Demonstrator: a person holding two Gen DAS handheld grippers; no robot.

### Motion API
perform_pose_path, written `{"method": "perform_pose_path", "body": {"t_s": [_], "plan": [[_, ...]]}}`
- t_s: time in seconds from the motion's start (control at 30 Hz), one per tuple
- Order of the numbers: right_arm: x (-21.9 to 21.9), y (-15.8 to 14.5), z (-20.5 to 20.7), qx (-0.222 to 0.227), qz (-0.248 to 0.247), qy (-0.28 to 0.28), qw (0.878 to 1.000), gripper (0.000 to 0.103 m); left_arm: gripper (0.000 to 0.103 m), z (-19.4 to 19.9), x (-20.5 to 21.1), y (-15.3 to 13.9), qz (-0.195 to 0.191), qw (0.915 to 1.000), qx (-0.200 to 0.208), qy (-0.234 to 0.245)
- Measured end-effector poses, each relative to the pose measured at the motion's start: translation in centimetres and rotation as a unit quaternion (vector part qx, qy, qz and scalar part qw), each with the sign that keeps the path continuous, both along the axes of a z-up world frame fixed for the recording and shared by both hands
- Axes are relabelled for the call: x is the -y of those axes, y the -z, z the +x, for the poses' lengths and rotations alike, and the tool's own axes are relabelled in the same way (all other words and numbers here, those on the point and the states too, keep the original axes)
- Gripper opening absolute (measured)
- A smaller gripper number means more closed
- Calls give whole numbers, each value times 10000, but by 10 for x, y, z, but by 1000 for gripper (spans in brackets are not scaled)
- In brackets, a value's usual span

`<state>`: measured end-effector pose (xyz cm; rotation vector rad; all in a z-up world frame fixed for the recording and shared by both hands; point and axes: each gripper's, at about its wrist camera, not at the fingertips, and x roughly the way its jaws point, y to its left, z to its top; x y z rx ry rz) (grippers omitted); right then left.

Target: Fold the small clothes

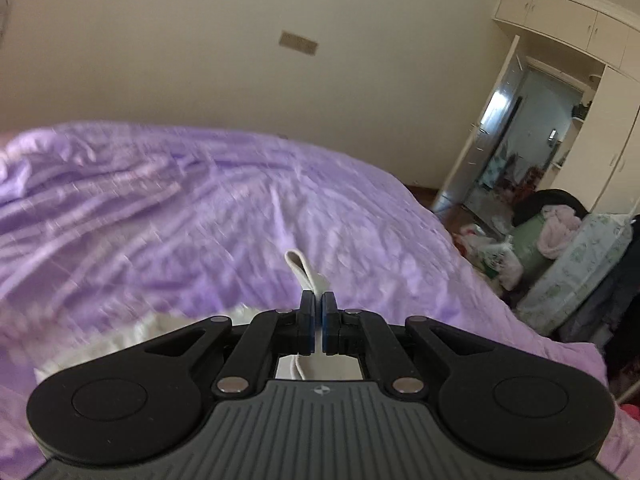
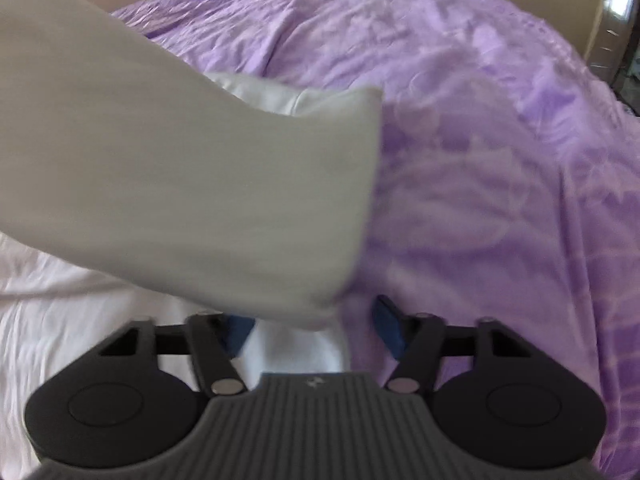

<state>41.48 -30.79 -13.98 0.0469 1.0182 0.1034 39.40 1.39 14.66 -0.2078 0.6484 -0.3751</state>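
So the left gripper (image 1: 319,300) is clamped tight on a bit of the white garment (image 1: 306,270), with a little loop of hem poking out just past the blue pads (image 1: 308,312) and more white cloth showing behind them, under the gripper body. It's held up above the purple bedsheet (image 1: 200,208), which spreads out ahead and to both sides. Off to the gripper's right there's a cream wardrobe (image 1: 608,120) with an open door, and a pile of clothes and bags on the floor below it.

The right gripper (image 2: 316,326) points down at the bed with its jaws apart, and nothing is pinched. A lifted fold of the white garment (image 2: 180,184) hangs across its view from the upper left, dipping down right in front of the gap between the fingers. More white fabric lies flat on the sheet to its left and underneath. Purple bedsheet (image 2: 480,160) fills everything to its right. Both views are pretty blurry
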Motion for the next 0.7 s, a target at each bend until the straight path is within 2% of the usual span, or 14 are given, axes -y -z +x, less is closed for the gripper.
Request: {"method": "perform_pose_path", "body": {"t_s": [0.07, 0.13, 0.2, 0.3, 0.37, 0.43, 0.57, 0.6, 0.63, 0.7], "plan": [[10, -3, 5, 69, 212, 170, 9996, 31, 2, 0, -17, 4, 318, 9992, -32, -251], [21, -5, 6, 111, 434, 298, 9986, 6, 2, 6, -37, 27, 627, 9962, -299, -528], [32, -6, 6, 105, 627, 366, 9973, 0, 2, 16, -56, 64, 837, 9911, -754, -707], [39, -2, 4, 43, 720, 447, 9964, 0, 2, 21, -83, 131, 1123, 9779, -1373, -1105], [43, -2, 0, 59, 447, 683, 9966, 0, 2, 22, -104, 175, 1026, 9688, -1848, -1292], [51, 1, -3, 0, 611, 707, 9956, 0, 2, 20, -118, 207, 915, 9640, -2084, -1372], [52, -6, -6, 29, 881, 329, 9956, 1, 2, 16, -129, 238, 674, 9606, -2210, -1542], [49, -9, -6, 67, 910, 211, 9956, 6, 2, 16, -131, 240, 613, 9607, -2211, -1563], [44, -13, -6, 99, 911, -31, 9958, 15, 2, 16, -131, 240, 583, 9610, -2204, -1563], [26, -16, -7, 120, 537, -456, 9974, 26, 2, 16, -131, 239, 605, 9618, -2187, -1530]]}}
